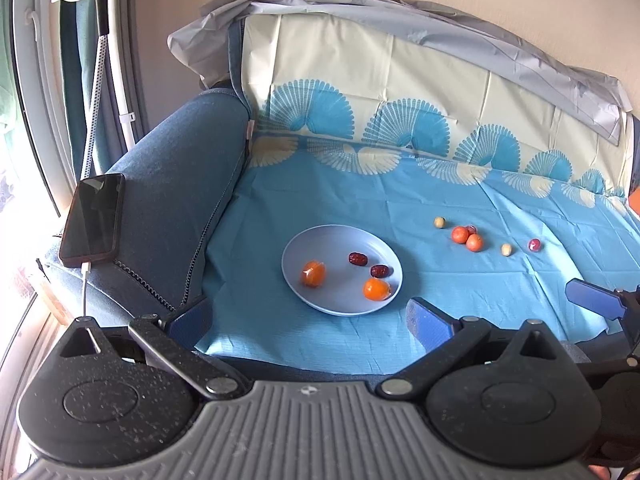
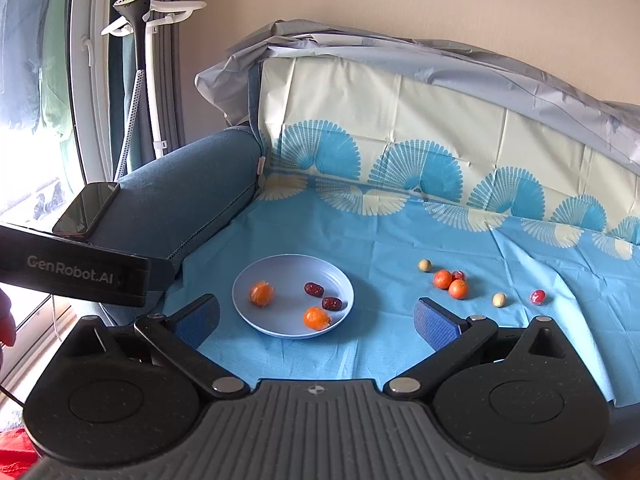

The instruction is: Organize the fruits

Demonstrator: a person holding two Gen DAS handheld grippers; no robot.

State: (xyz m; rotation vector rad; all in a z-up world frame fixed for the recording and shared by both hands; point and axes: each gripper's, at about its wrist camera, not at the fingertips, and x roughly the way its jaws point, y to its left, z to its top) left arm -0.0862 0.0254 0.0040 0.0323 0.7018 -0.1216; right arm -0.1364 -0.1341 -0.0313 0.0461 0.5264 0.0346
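Observation:
A pale blue plate (image 1: pixel 308 240) (image 2: pixel 260 270) lies on the blue cloth and holds two oranges (image 1: pixel 313 273) (image 2: pixel 262 293) and two dark red dates (image 1: pixel 357 258) (image 2: pixel 313 289). To its right on the cloth lie two more oranges (image 1: pixel 460 235) (image 2: pixel 443 279), two small beige fruits (image 1: pixel 439 222) (image 2: pixel 424 265) and small red fruits (image 1: pixel 534 244) (image 2: pixel 538 297). My left gripper (image 1: pixel 310 322) is open, close to the plate's near rim, and holds nothing. My right gripper (image 2: pixel 318 322) is open and empty, just short of the plate.
The cloth (image 1: pixel 360 200) covers a blue sofa seat and backrest. A black phone (image 1: pixel 93 219) with a white cable lies on the left armrest (image 1: pixel 180 184). A garment steamer pole (image 2: pixel 138 68) stands by the window at the left. The left gripper's body (image 2: pixel 72 270) crosses the right wrist view's left side.

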